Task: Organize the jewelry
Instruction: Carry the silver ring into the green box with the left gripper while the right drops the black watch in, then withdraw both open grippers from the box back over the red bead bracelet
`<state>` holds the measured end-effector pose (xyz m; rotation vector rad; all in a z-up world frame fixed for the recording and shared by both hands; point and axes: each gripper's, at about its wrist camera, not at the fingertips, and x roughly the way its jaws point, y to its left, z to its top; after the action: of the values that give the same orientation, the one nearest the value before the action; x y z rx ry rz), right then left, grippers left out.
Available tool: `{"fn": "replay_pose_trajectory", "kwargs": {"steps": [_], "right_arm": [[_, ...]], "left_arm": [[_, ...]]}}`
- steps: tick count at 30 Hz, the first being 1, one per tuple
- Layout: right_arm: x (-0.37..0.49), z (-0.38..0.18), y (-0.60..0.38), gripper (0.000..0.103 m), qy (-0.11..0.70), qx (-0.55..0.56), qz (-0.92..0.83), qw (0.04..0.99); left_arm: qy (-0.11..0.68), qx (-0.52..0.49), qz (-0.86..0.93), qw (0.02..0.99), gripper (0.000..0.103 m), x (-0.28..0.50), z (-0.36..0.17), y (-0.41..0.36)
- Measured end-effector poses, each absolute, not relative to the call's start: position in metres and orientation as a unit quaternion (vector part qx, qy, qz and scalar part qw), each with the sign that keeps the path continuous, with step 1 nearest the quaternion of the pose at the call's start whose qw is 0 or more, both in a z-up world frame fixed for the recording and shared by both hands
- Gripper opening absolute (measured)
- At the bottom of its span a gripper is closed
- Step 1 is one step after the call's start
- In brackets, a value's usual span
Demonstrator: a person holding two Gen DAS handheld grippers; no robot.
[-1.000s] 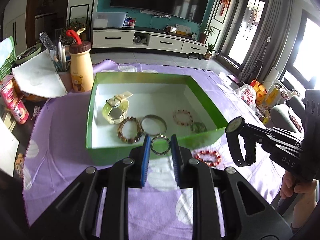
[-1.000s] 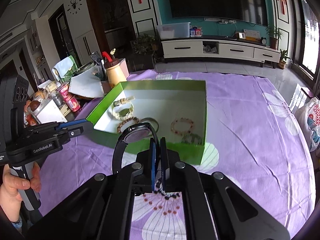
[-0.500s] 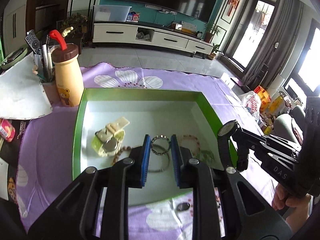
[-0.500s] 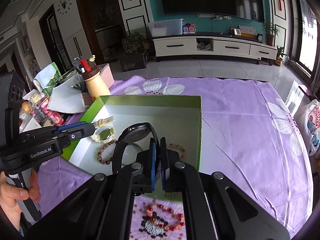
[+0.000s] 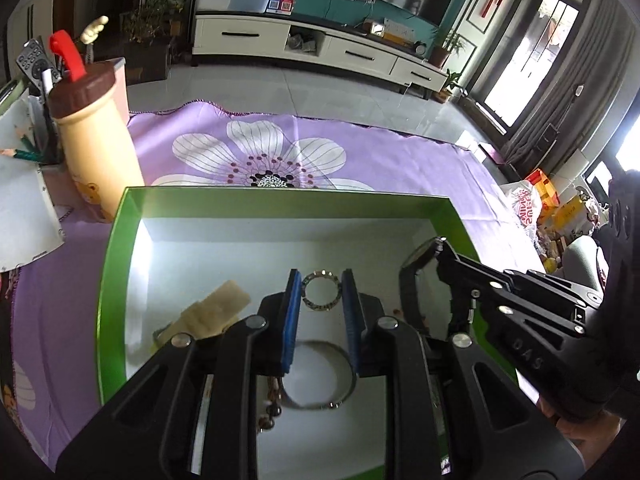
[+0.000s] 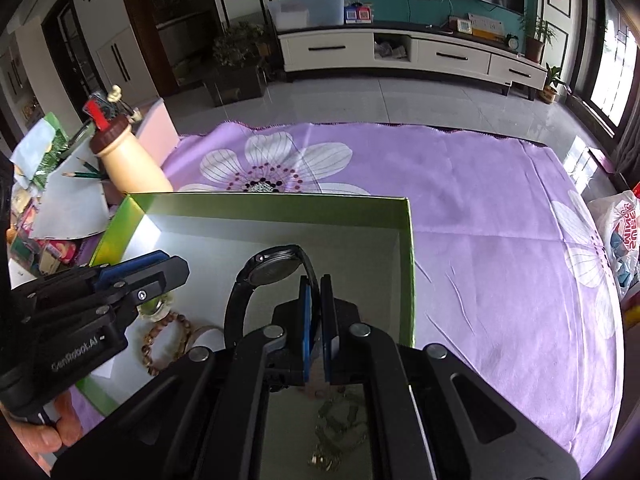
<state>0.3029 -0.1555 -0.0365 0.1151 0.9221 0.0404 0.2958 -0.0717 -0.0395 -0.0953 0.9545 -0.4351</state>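
A green box (image 5: 120, 248) with a white floor stands on the purple flowered cloth; it also shows in the right wrist view (image 6: 406, 240). My left gripper (image 5: 320, 292) is shut on a small silver bracelet (image 5: 320, 291) and holds it above the box floor. My right gripper (image 6: 315, 300) is shut on the strap of a black watch (image 6: 272, 270), also over the box; that watch shows in the left wrist view (image 5: 416, 272). In the box lie a silver bangle (image 5: 320, 376), a cream-strapped watch (image 5: 212, 312) and a wooden bead bracelet (image 6: 168, 336).
A beige bottle (image 5: 96, 140) with a brown cap and a pencil holder (image 5: 44, 152) stand left of the box. White paper (image 5: 24, 208) lies at the far left. A chain bracelet (image 6: 336, 432) lies in the box under my right gripper.
Both grippers have moved forward from the box's near side to over its inside, still holding the silver bracelet and the black watch.
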Motion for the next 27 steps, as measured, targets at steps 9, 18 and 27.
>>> {"fn": "replay_pose_trajectory", "kwargs": {"steps": [9,18,27], "right_arm": [[0.333,-0.051,-0.156,0.016,0.464,0.06,-0.006,0.884],[0.304,-0.037,-0.175,0.027,0.43,0.091,-0.002,0.898],[0.233,-0.019,-0.19,0.033,0.394,0.111,0.014,0.912]], "left_arm": [[0.466,-0.037,-0.197,0.862,0.022,0.309,-0.05,-0.081],[0.451,-0.046,-0.21,0.866,0.029,0.294,-0.038,-0.072],[0.418,-0.035,-0.219,0.881,0.046,0.246,-0.011,-0.058]]}}
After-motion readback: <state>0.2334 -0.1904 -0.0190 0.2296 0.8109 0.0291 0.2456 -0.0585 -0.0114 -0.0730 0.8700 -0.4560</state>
